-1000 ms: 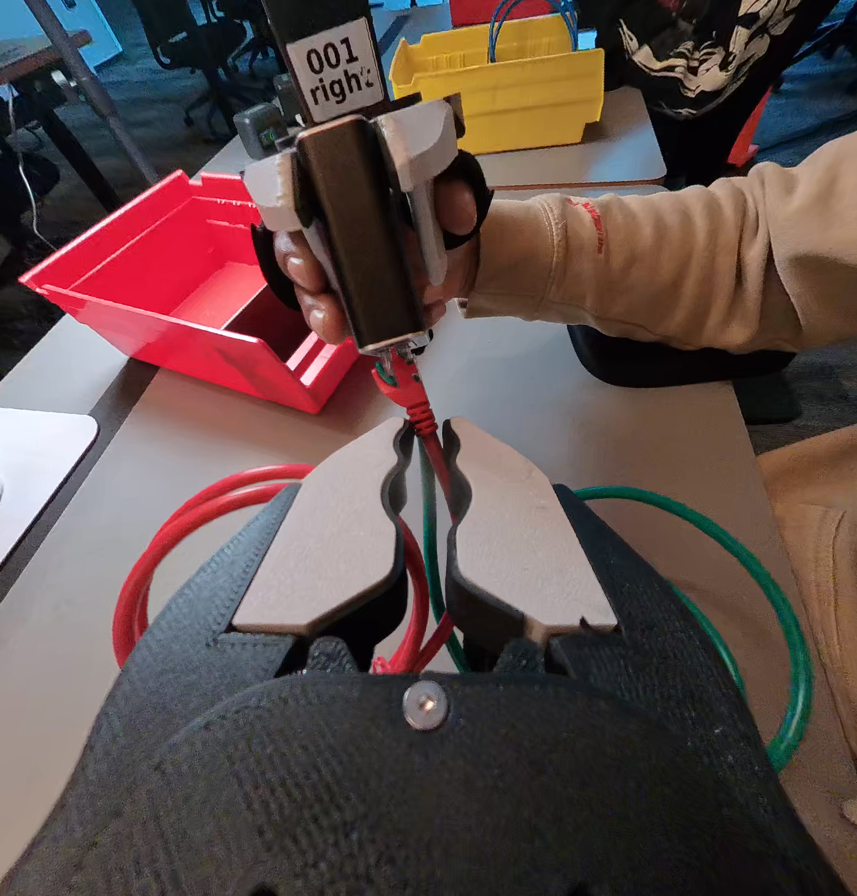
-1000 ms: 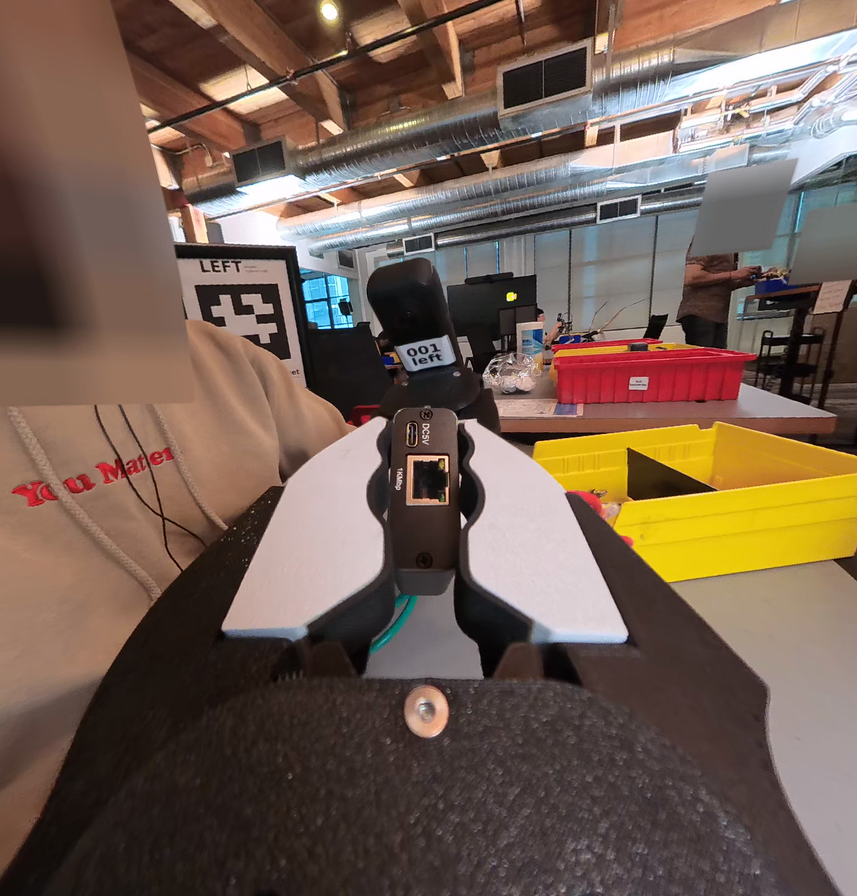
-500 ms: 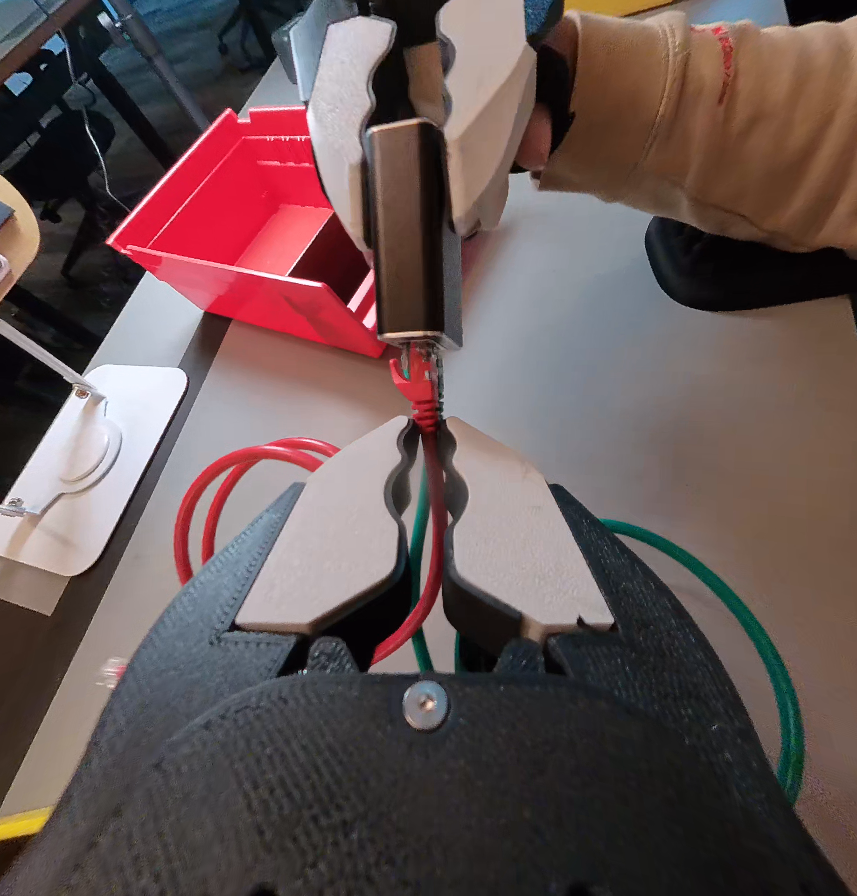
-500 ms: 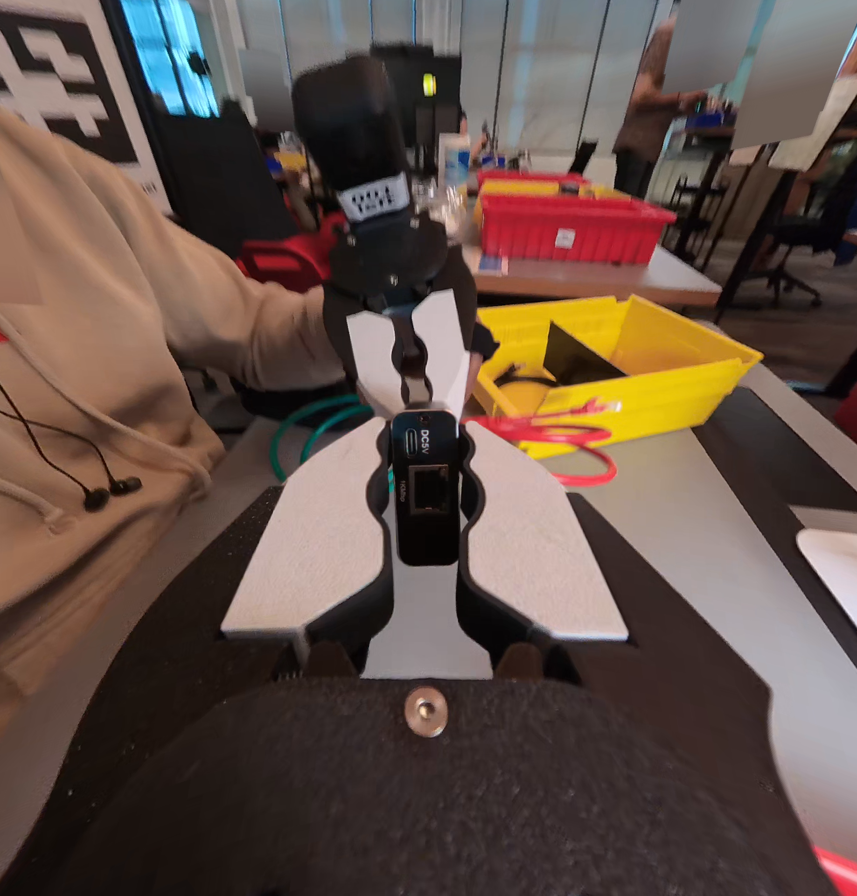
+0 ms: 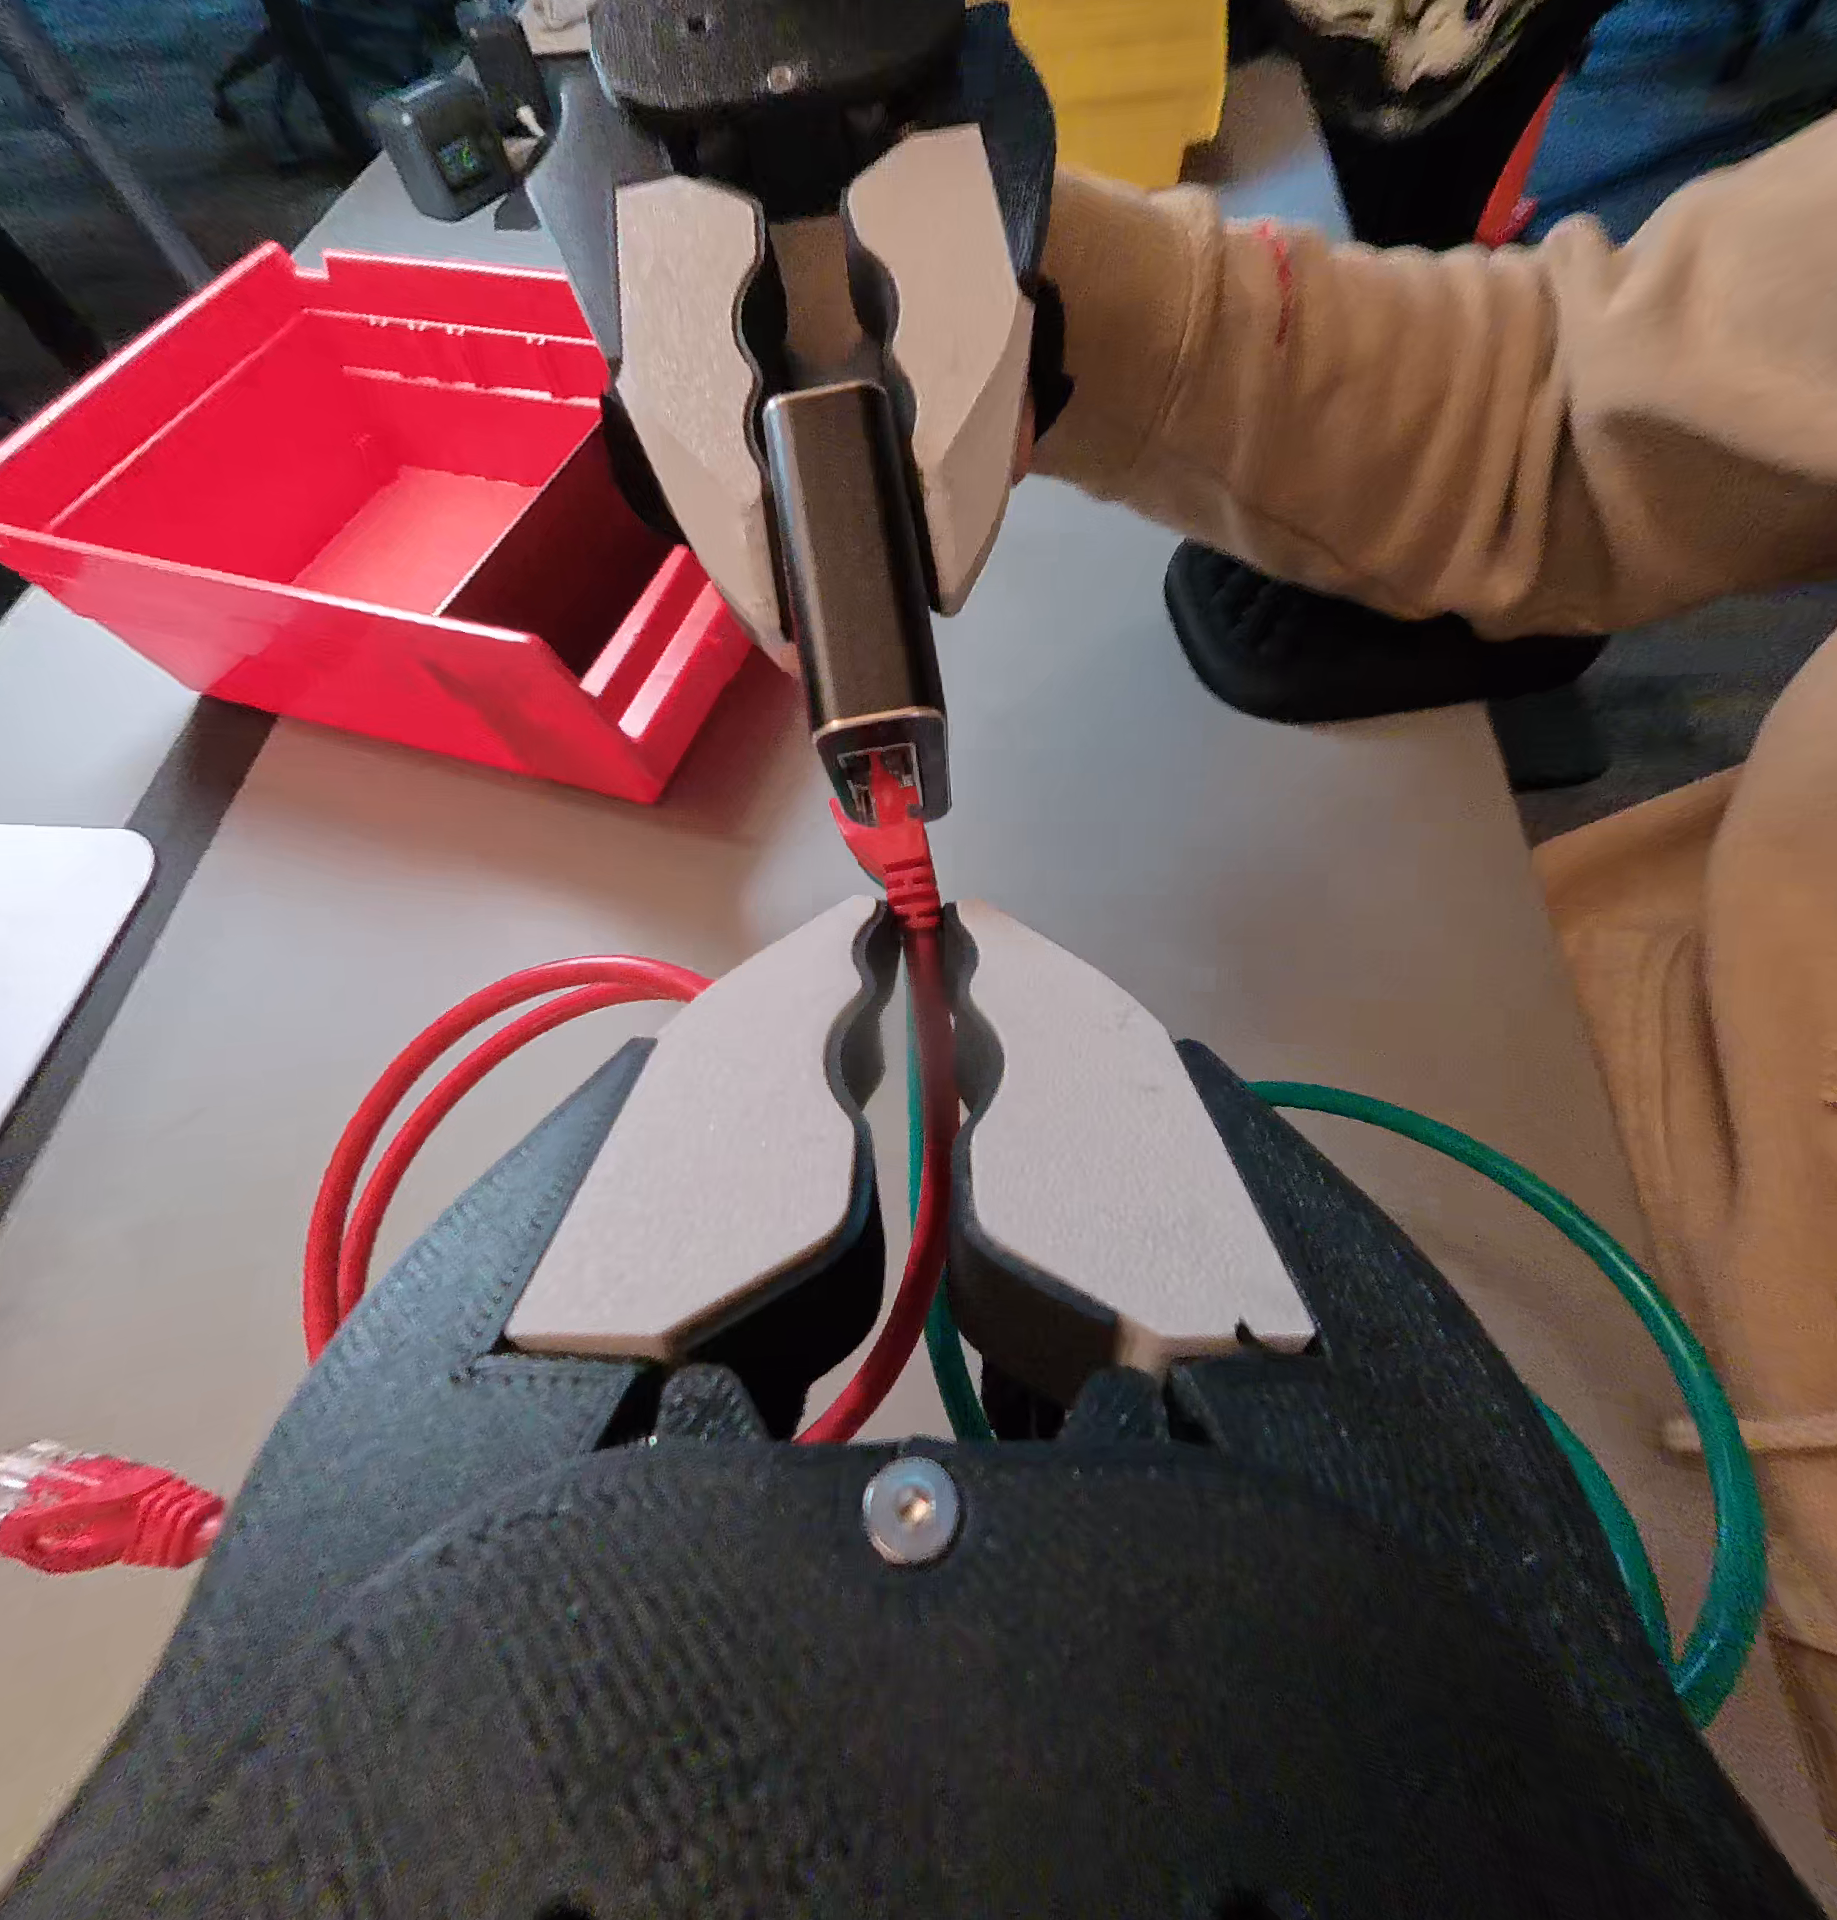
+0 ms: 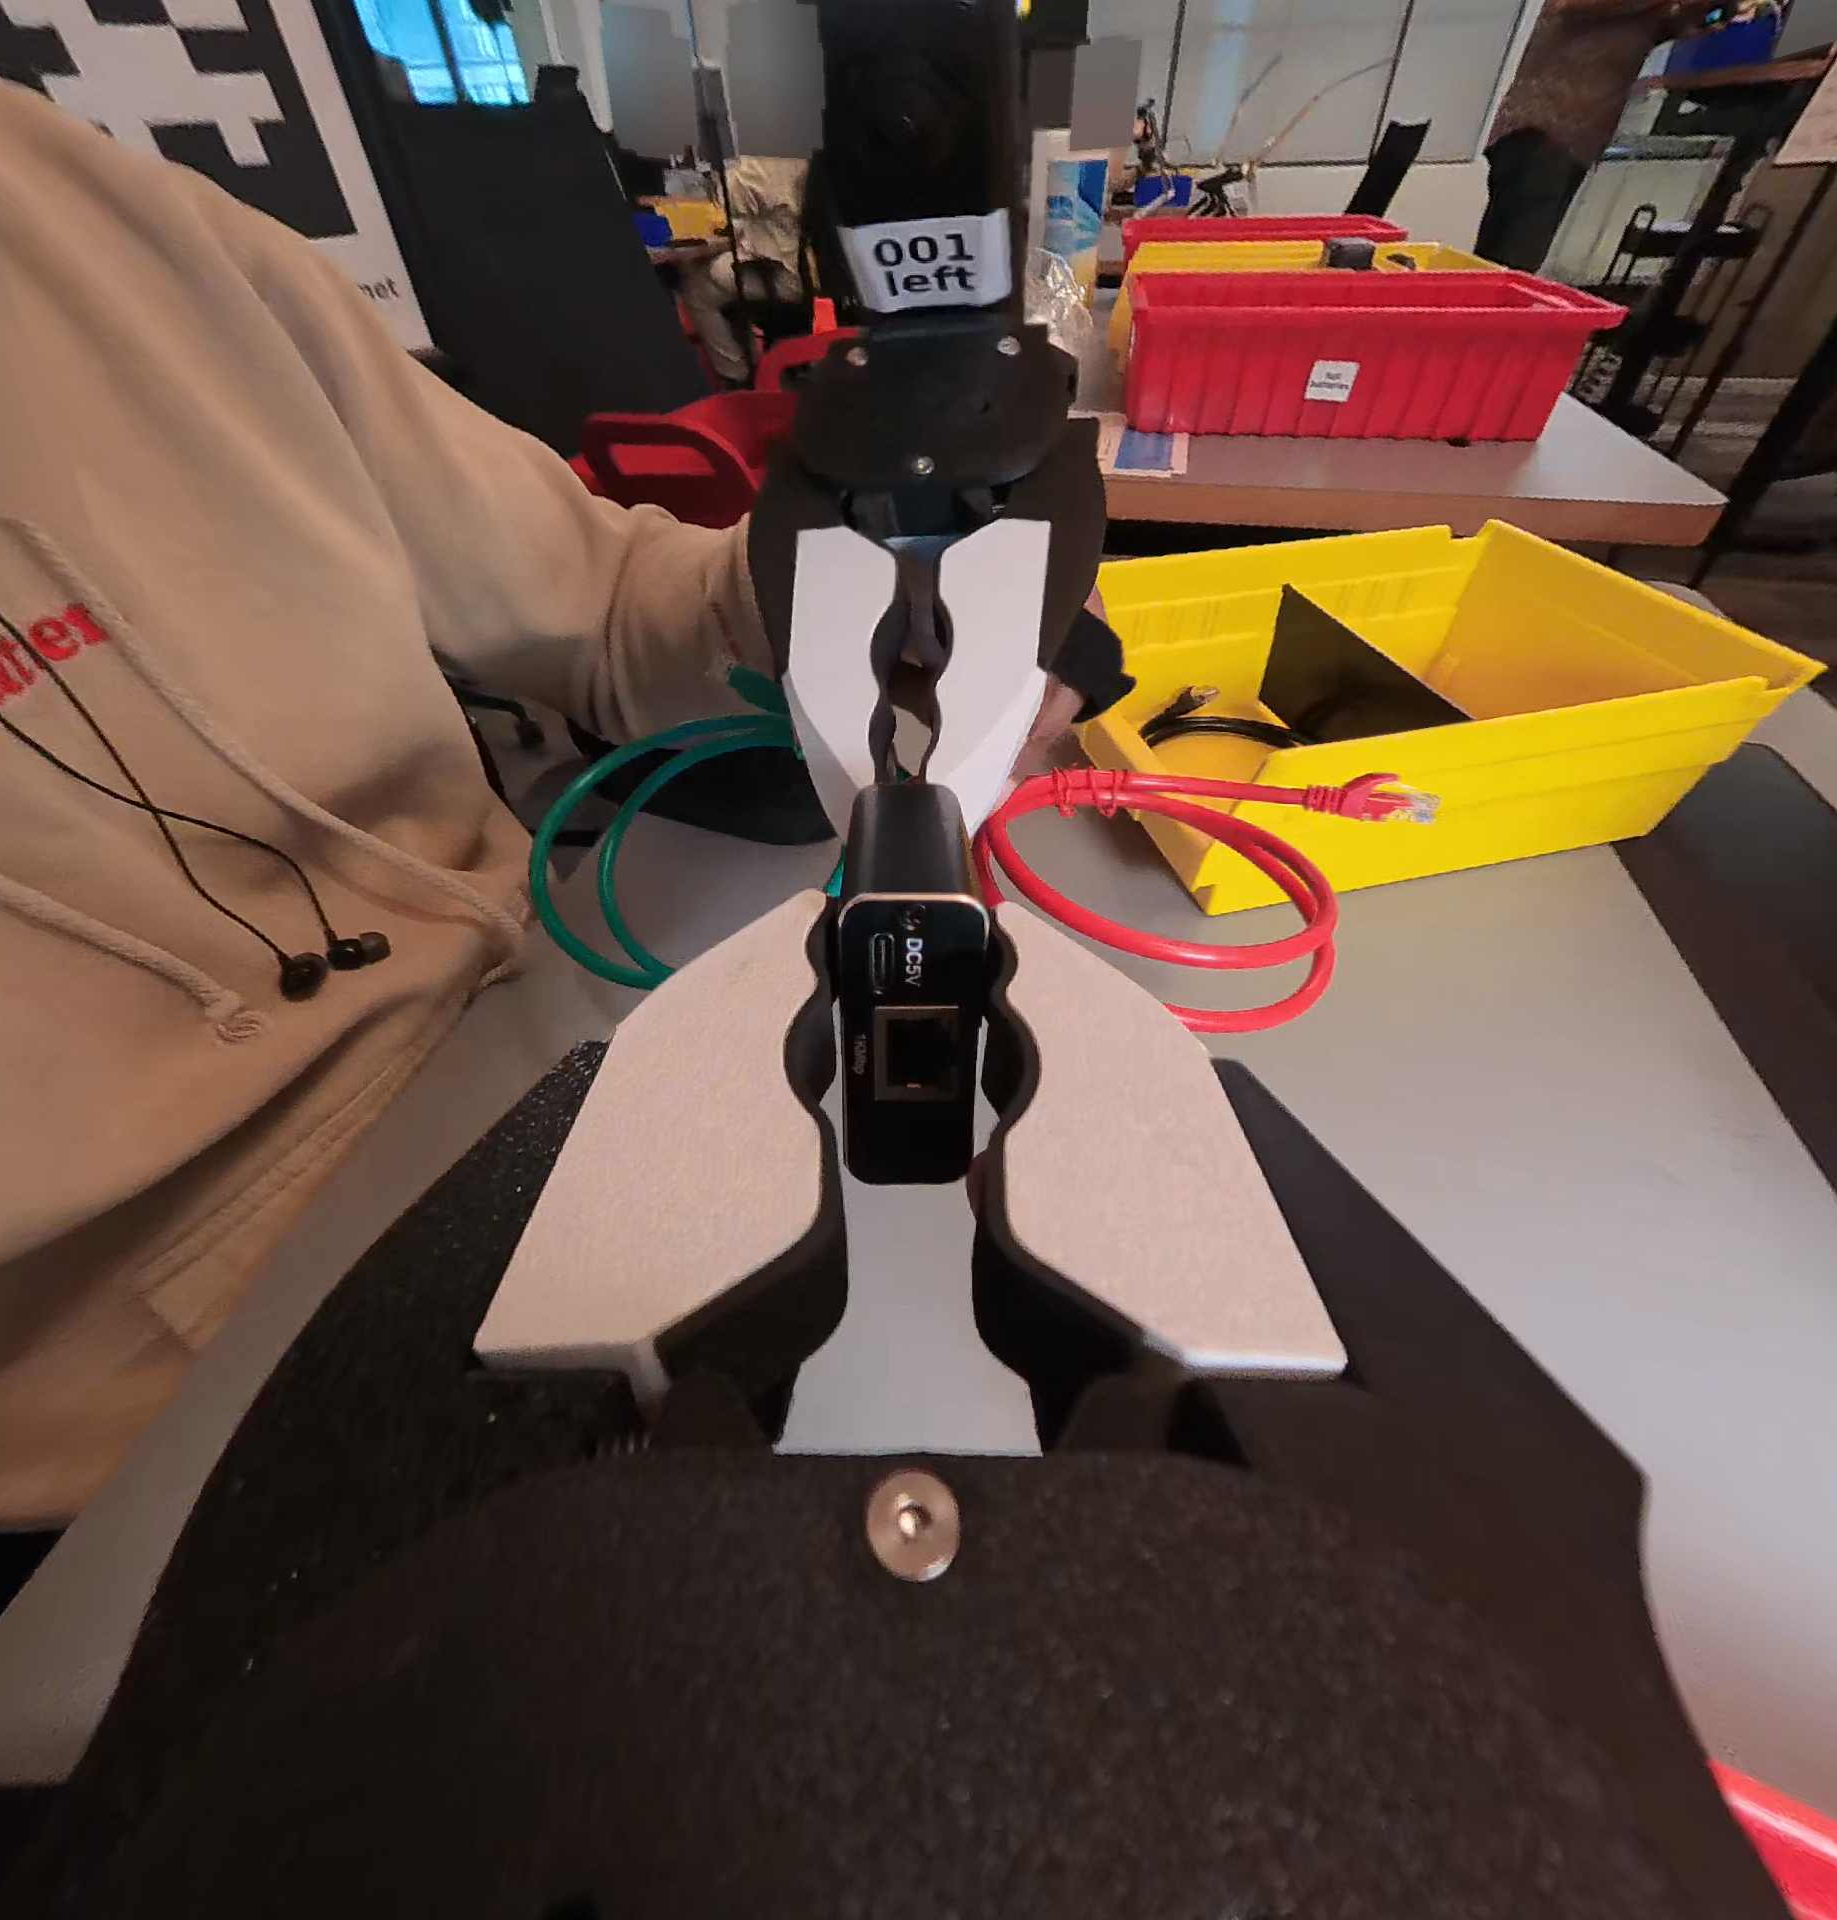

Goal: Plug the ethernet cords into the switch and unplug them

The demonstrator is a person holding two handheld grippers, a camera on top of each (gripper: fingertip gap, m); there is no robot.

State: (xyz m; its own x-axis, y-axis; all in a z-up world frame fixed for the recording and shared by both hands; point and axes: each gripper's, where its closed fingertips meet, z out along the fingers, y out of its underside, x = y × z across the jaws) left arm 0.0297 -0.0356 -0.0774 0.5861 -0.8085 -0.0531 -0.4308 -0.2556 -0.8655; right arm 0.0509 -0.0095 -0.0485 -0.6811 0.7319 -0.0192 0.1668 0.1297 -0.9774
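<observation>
A red bin (image 5: pixel 301 540) sits ahead-left of the left gripper (image 5: pixel 912 914), which is clenched on the red cord (image 5: pixel 929 1060). Straight ahead, the right gripper (image 6: pixel 909 935) grasps the switch (image 6: pixel 909 1039); the cord's plug (image 5: pixel 888 821) sits in its port.

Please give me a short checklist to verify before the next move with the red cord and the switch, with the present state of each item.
1. Left gripper jaws shut on the red cord just behind its plug: ok.
2. Right gripper jaws shut on the switch: ok.
3. Red plug in line with the switch port: ok.
4. Plug fully seated and latched: cannot tell.
5. Green cord free of the left jaws: cannot tell; it runs under them.
6. Switch's other port empty: ok.
</observation>
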